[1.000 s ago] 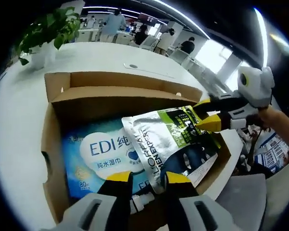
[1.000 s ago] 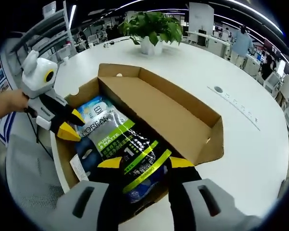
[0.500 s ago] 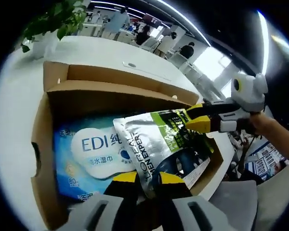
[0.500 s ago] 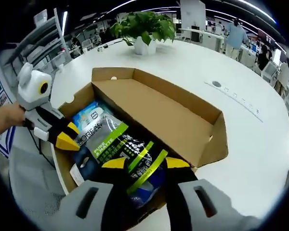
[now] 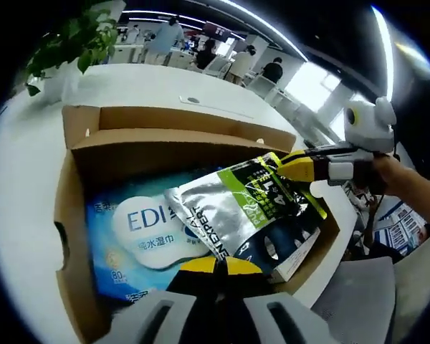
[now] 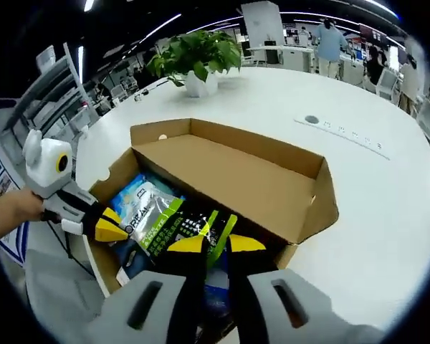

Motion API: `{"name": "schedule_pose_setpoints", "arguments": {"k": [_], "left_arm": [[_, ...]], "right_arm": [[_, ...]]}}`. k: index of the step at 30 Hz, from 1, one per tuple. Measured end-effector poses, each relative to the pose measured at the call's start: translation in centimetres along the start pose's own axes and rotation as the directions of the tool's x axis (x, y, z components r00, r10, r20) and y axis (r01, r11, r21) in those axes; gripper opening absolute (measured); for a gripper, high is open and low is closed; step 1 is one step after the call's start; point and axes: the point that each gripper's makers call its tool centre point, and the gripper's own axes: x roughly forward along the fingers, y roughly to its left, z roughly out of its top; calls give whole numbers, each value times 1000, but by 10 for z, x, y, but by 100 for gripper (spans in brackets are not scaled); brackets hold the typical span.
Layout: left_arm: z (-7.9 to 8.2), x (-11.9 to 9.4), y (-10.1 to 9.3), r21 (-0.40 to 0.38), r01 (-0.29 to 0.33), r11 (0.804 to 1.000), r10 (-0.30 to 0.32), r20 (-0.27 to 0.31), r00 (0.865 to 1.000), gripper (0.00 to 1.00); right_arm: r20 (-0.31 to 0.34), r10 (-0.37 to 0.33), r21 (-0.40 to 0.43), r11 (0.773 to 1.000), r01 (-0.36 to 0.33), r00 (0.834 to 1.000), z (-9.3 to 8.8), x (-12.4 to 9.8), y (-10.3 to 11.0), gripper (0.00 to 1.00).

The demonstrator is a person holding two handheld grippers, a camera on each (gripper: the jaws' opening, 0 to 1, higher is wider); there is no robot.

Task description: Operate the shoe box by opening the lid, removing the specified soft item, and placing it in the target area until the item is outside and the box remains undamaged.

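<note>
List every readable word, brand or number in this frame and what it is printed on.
"EDI", "80" and Chinese characters: blue wet-wipes pack in the shoe box.
"EXPERT", partly hidden: silver and green L'Oréal pouch, pinched by both grippers; in the right gripper view, "PURE".
Pouch fine print and wall posters: too small to read.

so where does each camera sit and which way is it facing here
Left gripper view: rides the left gripper, facing along the open brown cardboard shoe box at the silver-and-green foil pouch and blue wet-wipes pack; the right gripper and a hand show.
Right gripper view: rides the right gripper, facing the box from the opposite end; the left gripper and a hand show.
Shared: box, pouch, wipes pack, white table, potted green plant.
</note>
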Motion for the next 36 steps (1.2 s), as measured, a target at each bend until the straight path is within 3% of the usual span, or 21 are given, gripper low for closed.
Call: {"name": "schedule_pose_setpoints", "arguments": {"k": [15,36], "left_arm": [[19,-15,2,-34,-12,999,15,73,997,0],[45,-26,-18,37,-6,999,2,101,995,0]], "right_arm": [[57,31,22,999,-32,998,11,-10,13,0],[177,25,83,996,-41,984,32,-48,11,0]]}}
